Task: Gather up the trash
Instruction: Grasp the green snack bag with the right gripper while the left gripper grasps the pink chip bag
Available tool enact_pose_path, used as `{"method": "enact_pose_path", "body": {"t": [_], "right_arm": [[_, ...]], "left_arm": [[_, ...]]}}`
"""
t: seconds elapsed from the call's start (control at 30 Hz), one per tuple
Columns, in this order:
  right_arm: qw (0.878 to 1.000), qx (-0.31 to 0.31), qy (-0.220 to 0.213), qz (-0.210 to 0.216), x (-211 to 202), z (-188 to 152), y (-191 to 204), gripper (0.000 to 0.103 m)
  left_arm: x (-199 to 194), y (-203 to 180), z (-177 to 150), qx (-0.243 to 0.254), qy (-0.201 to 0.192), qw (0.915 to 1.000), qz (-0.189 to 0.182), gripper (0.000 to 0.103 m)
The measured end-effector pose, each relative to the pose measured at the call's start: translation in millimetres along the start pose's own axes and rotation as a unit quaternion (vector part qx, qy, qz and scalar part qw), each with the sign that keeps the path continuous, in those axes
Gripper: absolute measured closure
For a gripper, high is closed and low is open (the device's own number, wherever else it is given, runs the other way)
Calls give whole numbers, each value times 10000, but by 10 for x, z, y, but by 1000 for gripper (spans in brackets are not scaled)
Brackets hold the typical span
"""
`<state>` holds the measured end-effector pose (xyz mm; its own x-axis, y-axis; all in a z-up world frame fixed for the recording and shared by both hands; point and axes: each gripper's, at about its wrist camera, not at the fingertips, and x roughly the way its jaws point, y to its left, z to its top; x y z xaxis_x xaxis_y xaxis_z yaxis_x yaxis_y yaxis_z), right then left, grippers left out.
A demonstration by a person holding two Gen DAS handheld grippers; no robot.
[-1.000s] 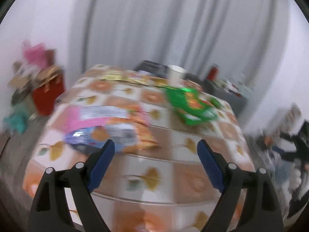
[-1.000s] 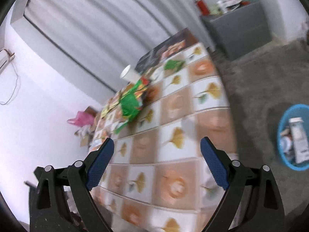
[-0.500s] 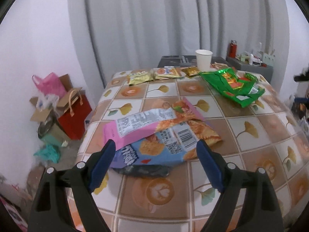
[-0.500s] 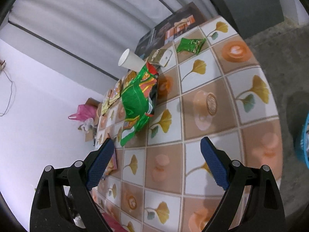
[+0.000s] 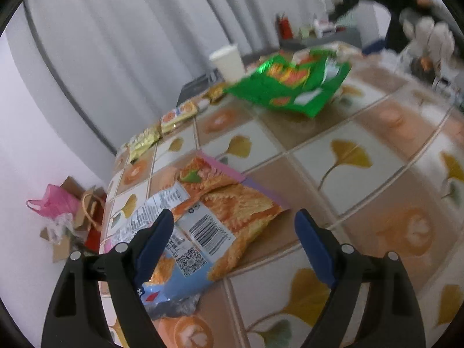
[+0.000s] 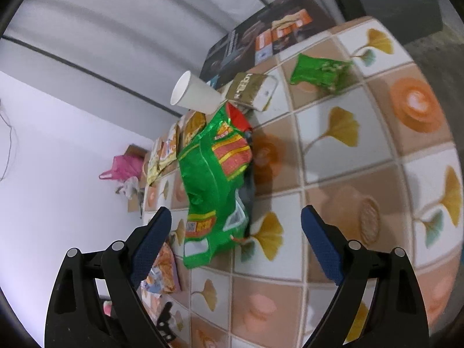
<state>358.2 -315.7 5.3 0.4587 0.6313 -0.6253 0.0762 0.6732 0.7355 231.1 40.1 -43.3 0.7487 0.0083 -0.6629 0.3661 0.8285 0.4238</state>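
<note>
An orange and pink snack bag (image 5: 220,211) lies flat on the tiled tablecloth (image 5: 362,156), overlapping a blue bag (image 5: 174,275). My left gripper (image 5: 233,233) hovers open just above their near end, its left finger over the blue bag. A large green snack bag (image 6: 216,185) lies in the middle of the table; my right gripper (image 6: 236,230) hangs open above its near end, touching nothing. The same green bag (image 5: 290,84) shows farther back in the left wrist view. A white paper cup (image 6: 194,94), a gold packet (image 6: 250,90) and a small green packet (image 6: 317,71) sit beyond.
Several small yellow packets (image 5: 162,129) line the table's far left edge. A dark box (image 6: 261,37) lies at the far end. Pink and red bags (image 5: 69,211) clutter the floor by the wall. A person in dark clothes (image 5: 406,8) is at the far right.
Both grippers have come closer and lower over the table. The left view has rolled, tilting the table, and the orange bag looms larger. The green bag now sits between the right fingers.
</note>
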Motion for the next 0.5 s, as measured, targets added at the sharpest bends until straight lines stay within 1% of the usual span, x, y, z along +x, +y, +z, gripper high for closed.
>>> {"method": "enact_pose_path", "body": {"t": [0.03, 0.13, 0.3, 0.4, 0.5], "right_arm": [[10000, -15, 44, -8, 53, 34, 20, 16], [9999, 12, 154, 38, 152, 93, 23, 16], [9991, 142, 394, 13, 388, 180, -19, 17], [9983, 121, 556, -89, 504, 189, -49, 24], [9970, 38, 738, -211, 609, 168, -54, 30]], "left_arm": [[67, 16, 5, -24, 107, 9999, -4, 21], [146, 34, 1, -21, 195, 9997, -112, 24], [166, 14, 14, 201, 80, 9997, -123, 26], [201, 37, 44, 157, 140, 9993, -307, 32], [227, 67, 63, 41, 212, 9987, -471, 43]]}}
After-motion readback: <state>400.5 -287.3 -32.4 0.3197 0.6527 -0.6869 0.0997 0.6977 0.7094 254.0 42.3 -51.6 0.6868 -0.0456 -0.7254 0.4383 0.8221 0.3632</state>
